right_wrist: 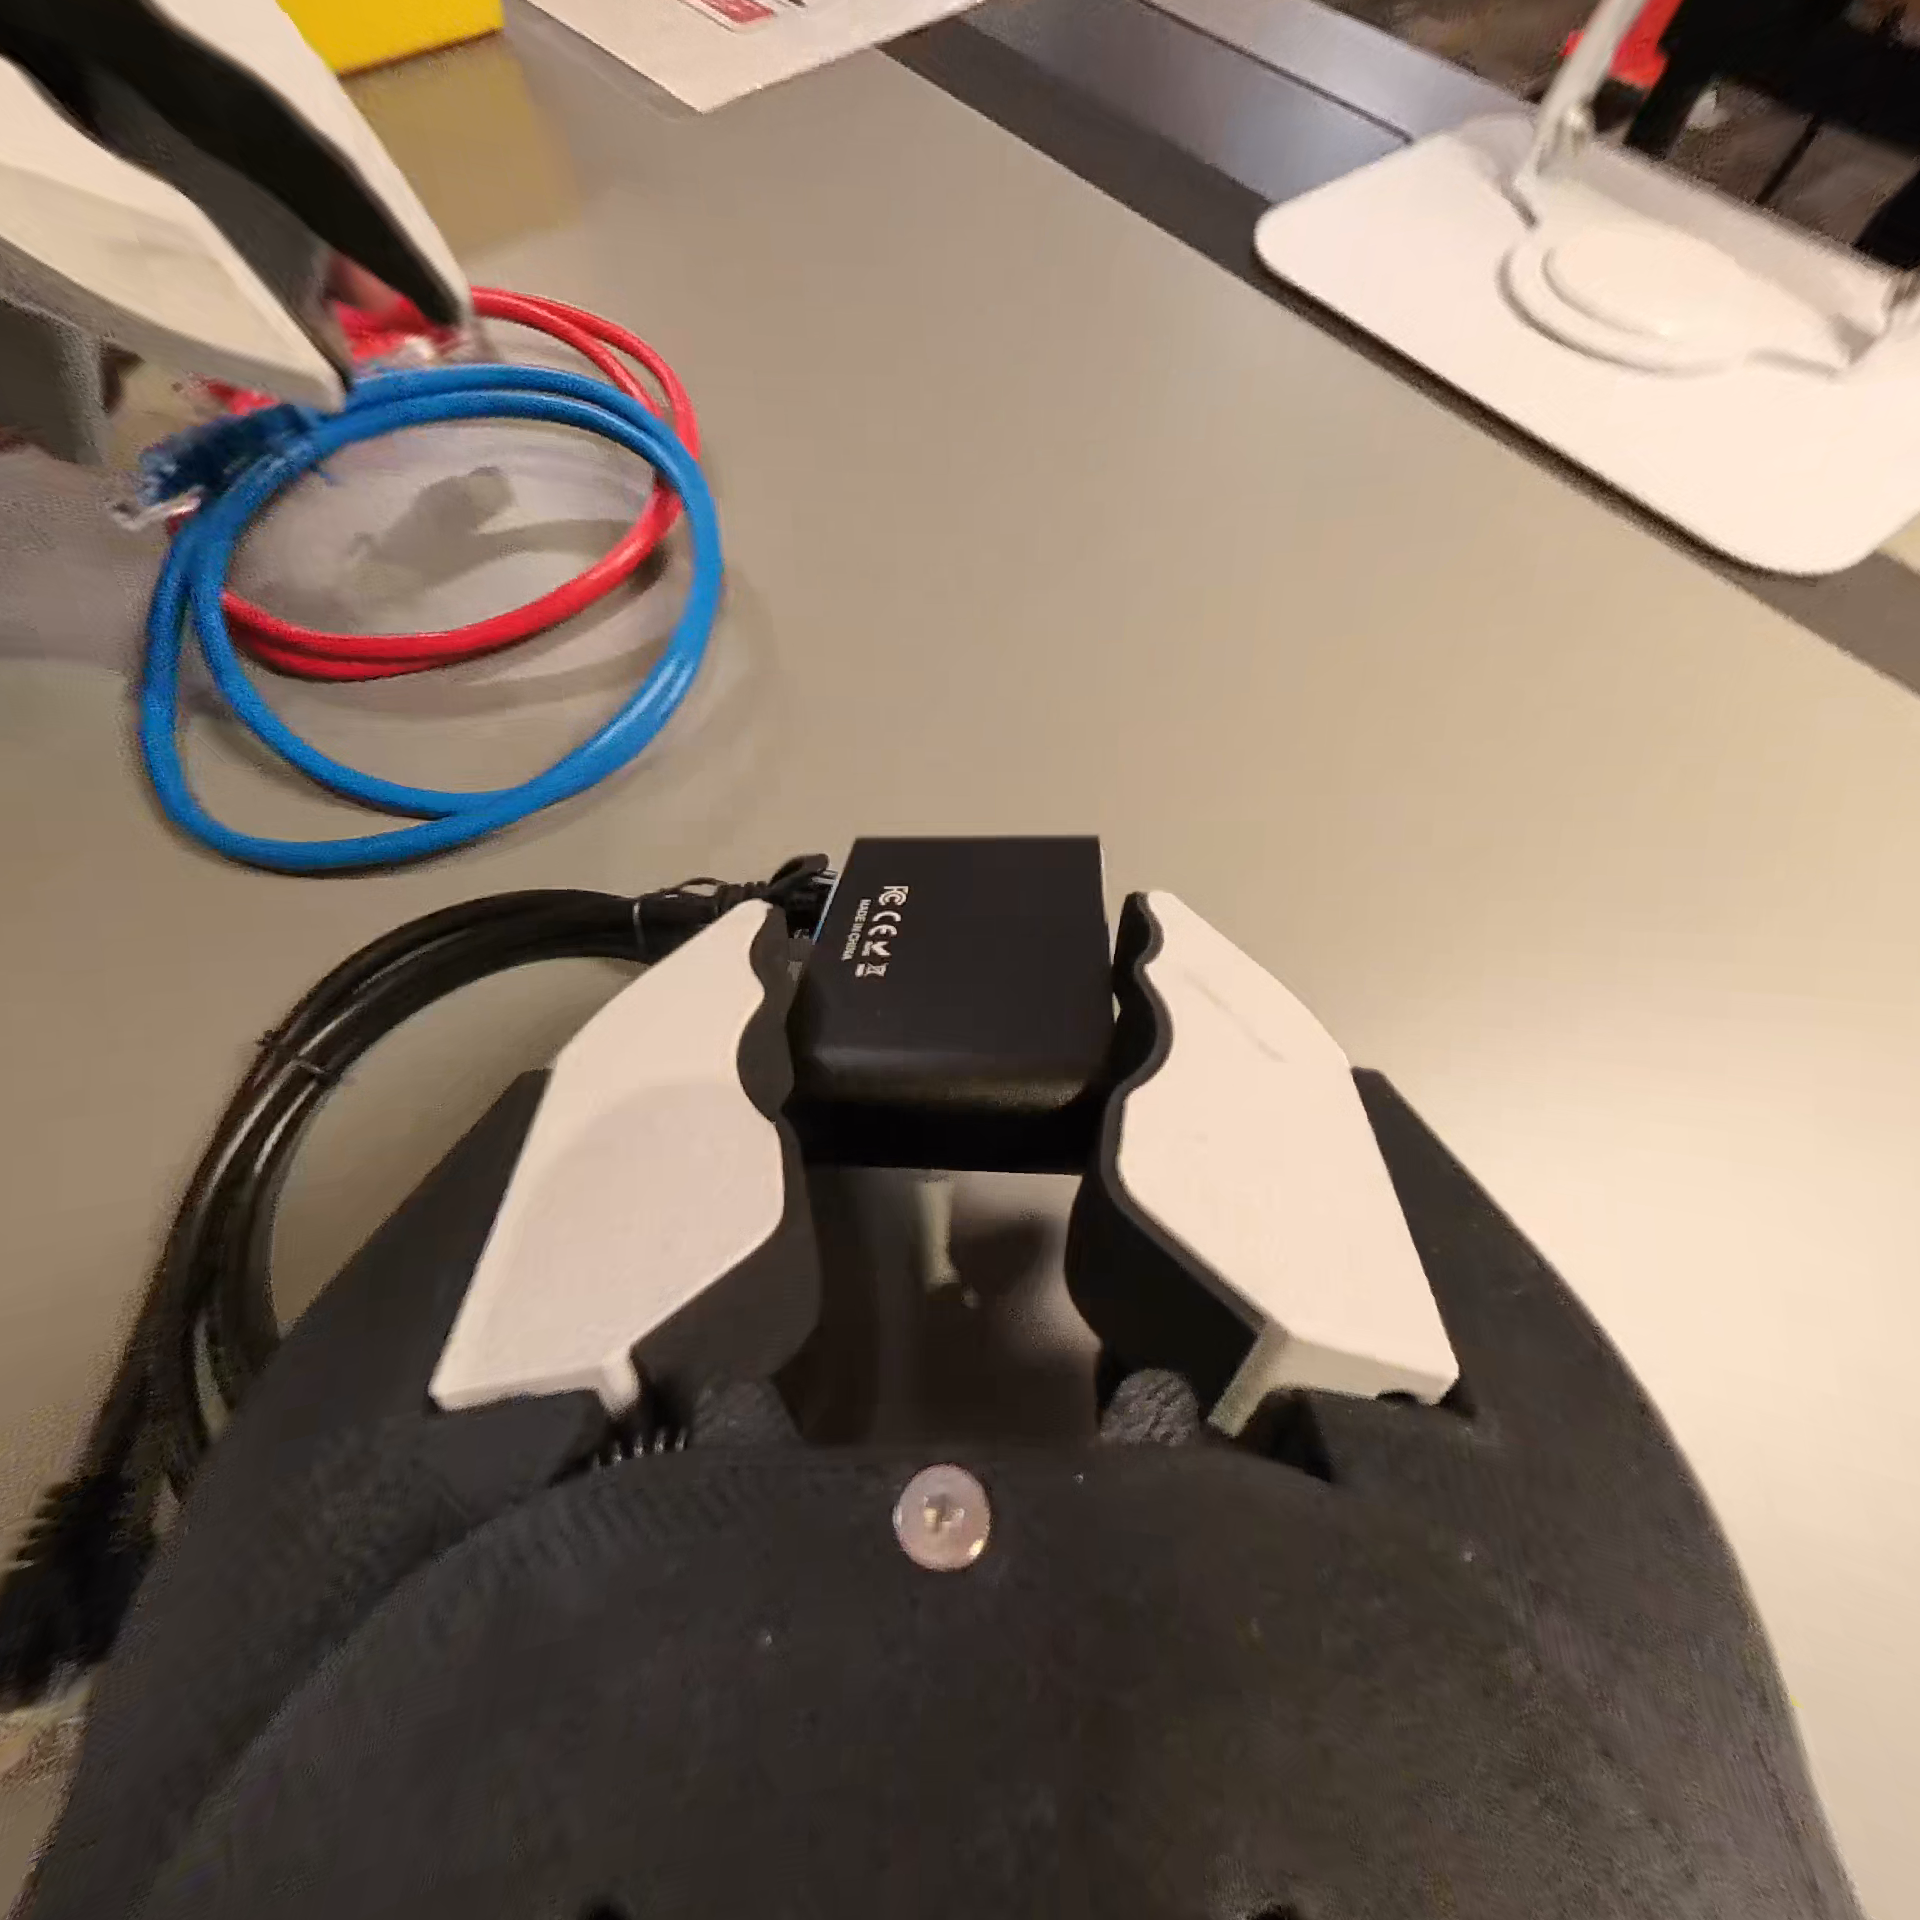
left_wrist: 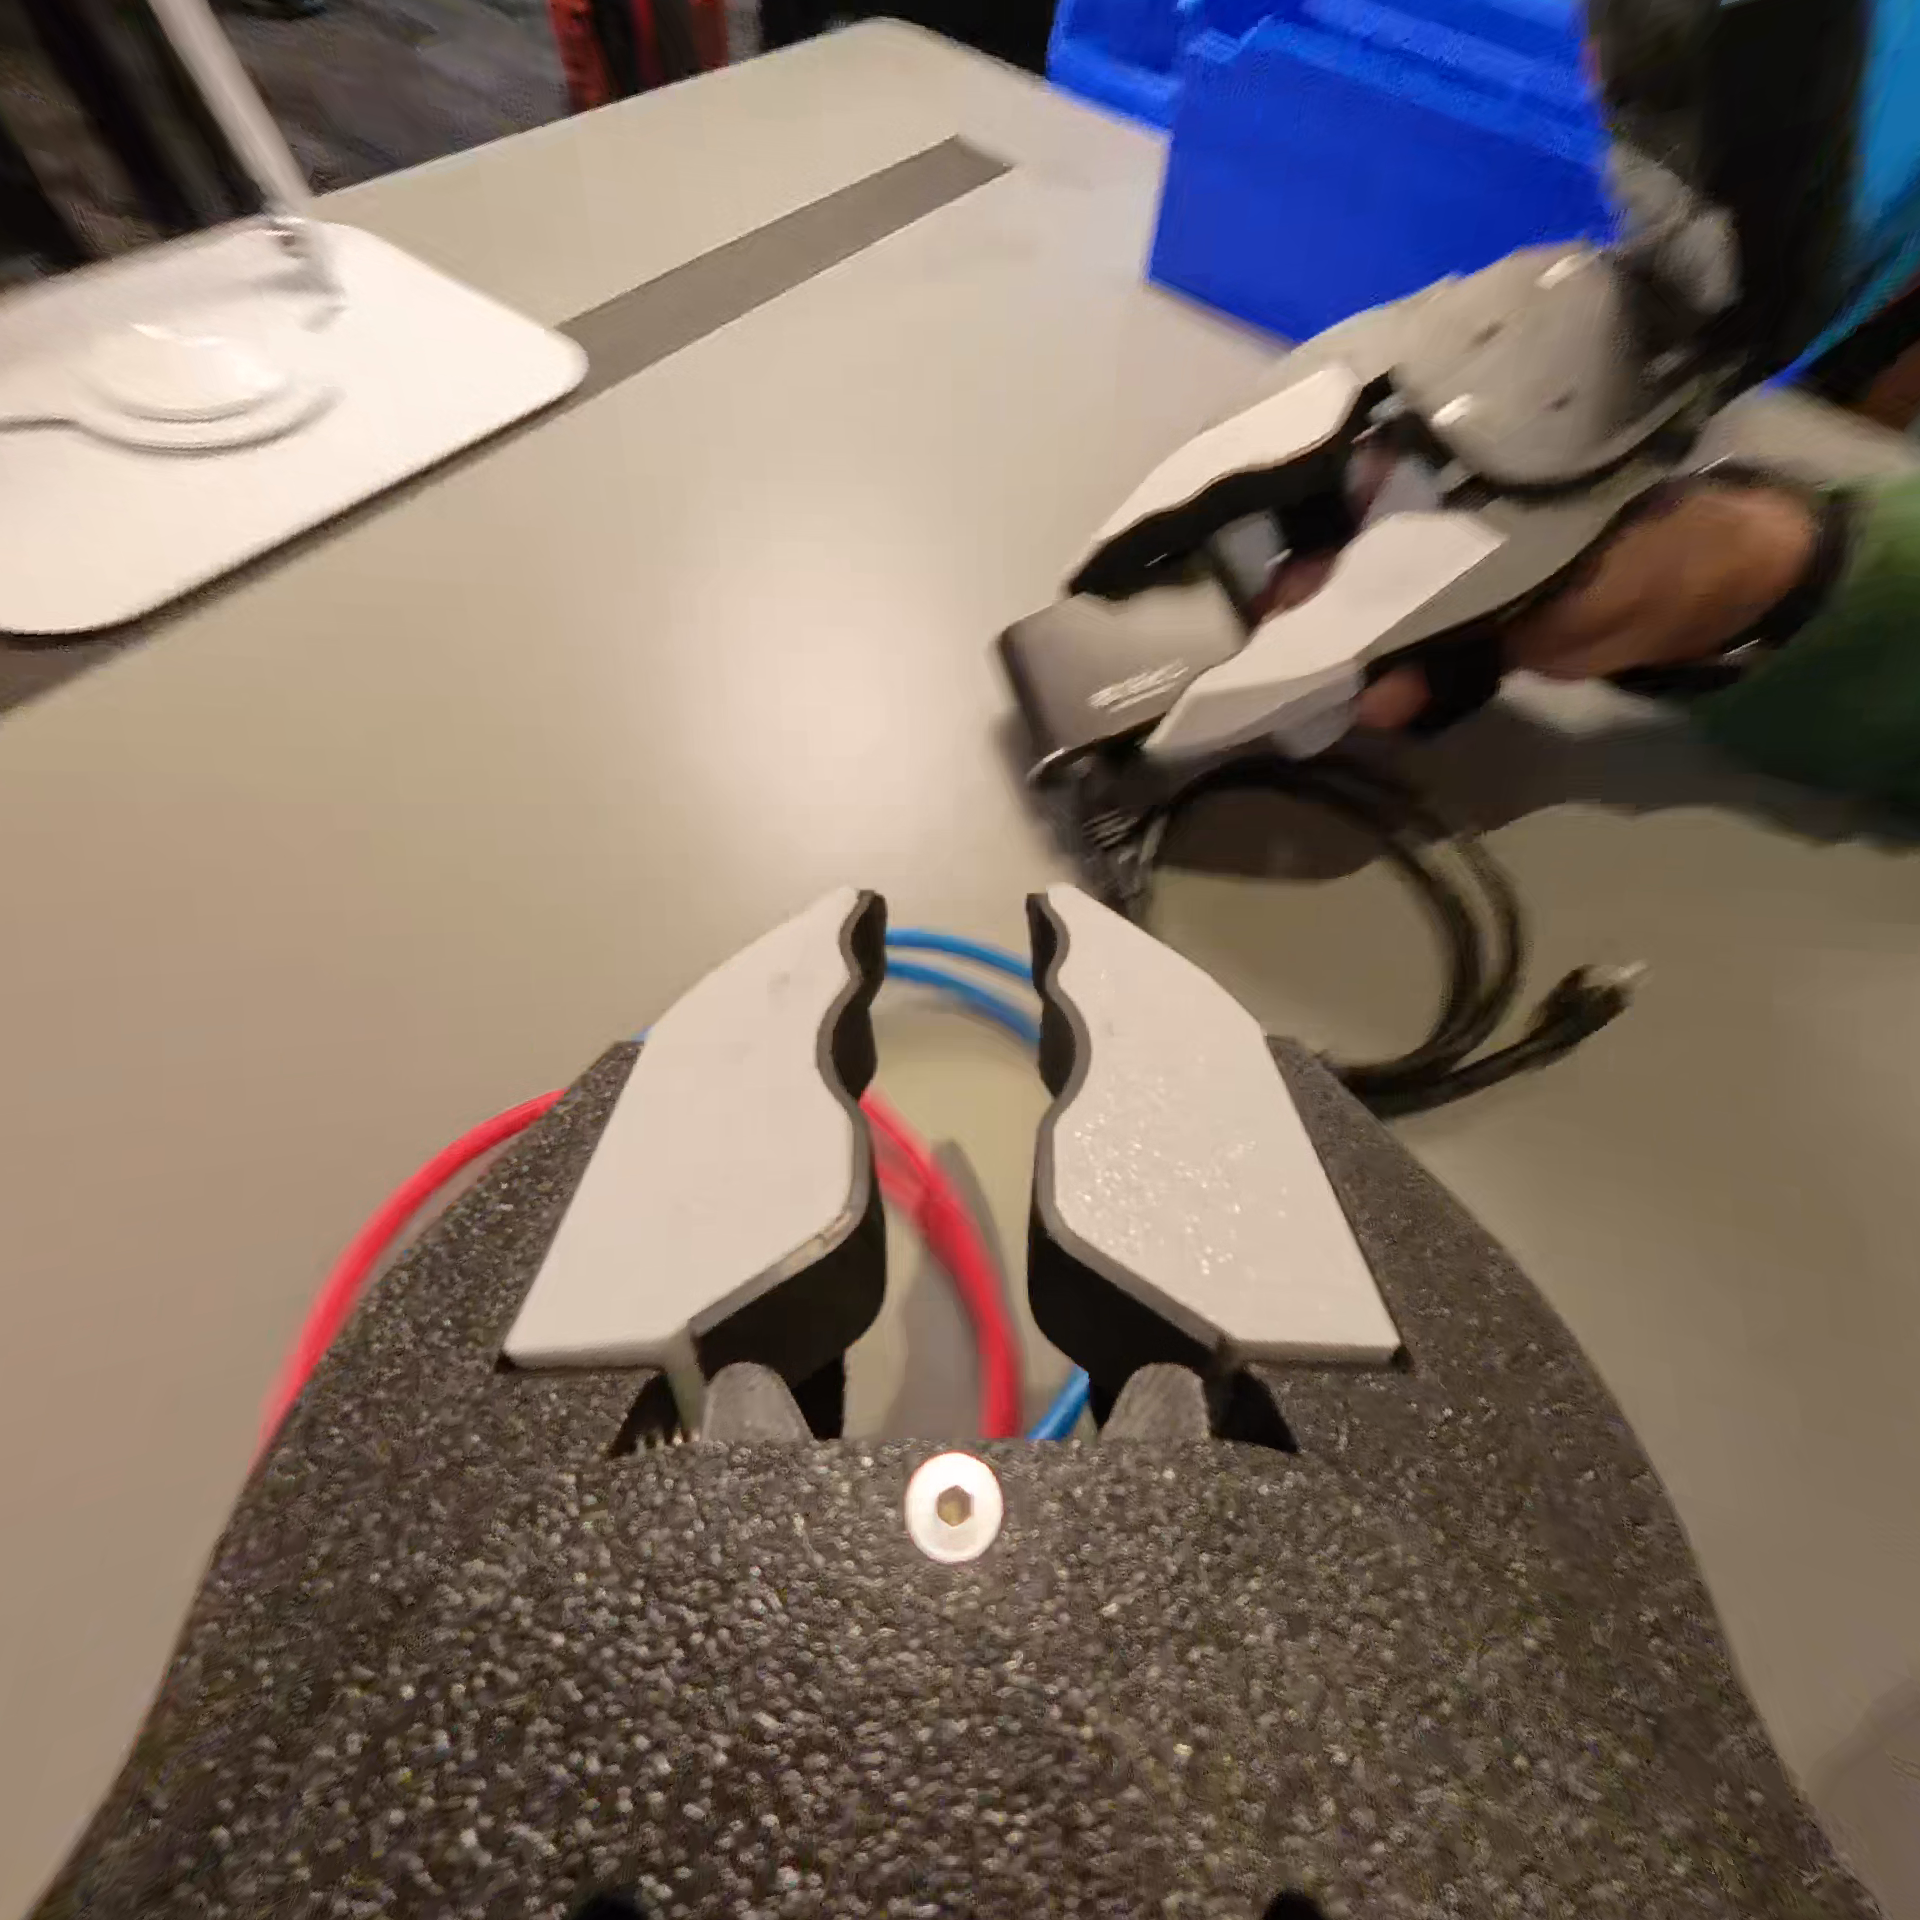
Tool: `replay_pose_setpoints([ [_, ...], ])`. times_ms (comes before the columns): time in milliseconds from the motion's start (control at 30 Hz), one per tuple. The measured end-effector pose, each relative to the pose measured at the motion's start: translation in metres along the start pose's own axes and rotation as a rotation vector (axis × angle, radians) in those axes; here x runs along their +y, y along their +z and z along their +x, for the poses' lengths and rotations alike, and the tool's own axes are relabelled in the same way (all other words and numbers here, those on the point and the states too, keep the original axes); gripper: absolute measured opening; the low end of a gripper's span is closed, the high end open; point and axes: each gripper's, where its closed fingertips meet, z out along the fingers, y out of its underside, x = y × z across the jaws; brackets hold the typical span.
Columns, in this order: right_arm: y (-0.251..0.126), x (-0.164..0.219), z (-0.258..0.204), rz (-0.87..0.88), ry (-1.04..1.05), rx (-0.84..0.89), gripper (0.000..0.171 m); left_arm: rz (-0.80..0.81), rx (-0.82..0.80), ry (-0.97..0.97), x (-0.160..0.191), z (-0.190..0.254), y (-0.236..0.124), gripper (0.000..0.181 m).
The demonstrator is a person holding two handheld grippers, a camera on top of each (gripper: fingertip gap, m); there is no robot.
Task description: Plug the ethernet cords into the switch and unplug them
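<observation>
Both right hand-held gripper [right_wrist: 940, 925] fingers clamp lengthwise-pointing switch [right_wrist: 951, 977]

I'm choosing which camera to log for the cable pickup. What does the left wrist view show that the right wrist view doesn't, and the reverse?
Only the left wrist view shows the blue bins, the person's hand holding the right gripper, and the left gripper open.

Only the right wrist view shows the blue cord's plug near the left fingers, a yellow object and a sheet of paper.

Both show the black switch between the right fingers, the coiled red cord, blue cord, black cord, the white stand base and the grey table.
</observation>
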Motion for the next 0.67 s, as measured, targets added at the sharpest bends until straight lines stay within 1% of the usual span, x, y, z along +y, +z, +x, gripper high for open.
replay_pose_setpoints([
  [33, 0.001, 0.003, 0.004, -0.012, 0.025, 0.001, 0.061, -0.035, -0.055, 0.036, 0.004, -0.014, -0.006, 0.030],
  [67, 0.002, 0.006, 0.007, -0.029, 0.041, 0.001, 0.060, -0.072, -0.107, 0.070, 0.010, -0.027, -0.012, 0.030],
  [100, 0.002, 0.006, 0.008, -0.028, 0.042, 0.005, 0.056, -0.104, -0.157, 0.096, 0.016, -0.041, -0.018, 0.031],
  [133, 0.000, 0.004, 0.009, -0.011, 0.035, 0.017, 0.048, -0.130, -0.201, 0.108, 0.021, -0.054, -0.024, 0.032],
  [233, 0.000, 0.005, 0.010, -0.020, -0.002, 0.036, 0.049, -0.160, -0.261, 0.077, 0.032, -0.082, -0.039, 0.034],
  [333, 0.001, 0.006, 0.007, -0.026, -0.024, 0.029, 0.050, -0.172, -0.202, 0.030, 0.039, -0.086, -0.047, 0.032],
  [467, 0.002, 0.006, 0.005, -0.031, -0.041, 0.029, 0.051, -0.234, -0.108, -0.001, 0.052, -0.078, -0.056, 0.029],
  [667, 0.003, 0.007, 0.003, -0.036, -0.070, 0.034, 0.050, -0.306, -0.069, 0.016, 0.064, -0.073, -0.068, 0.028],
])
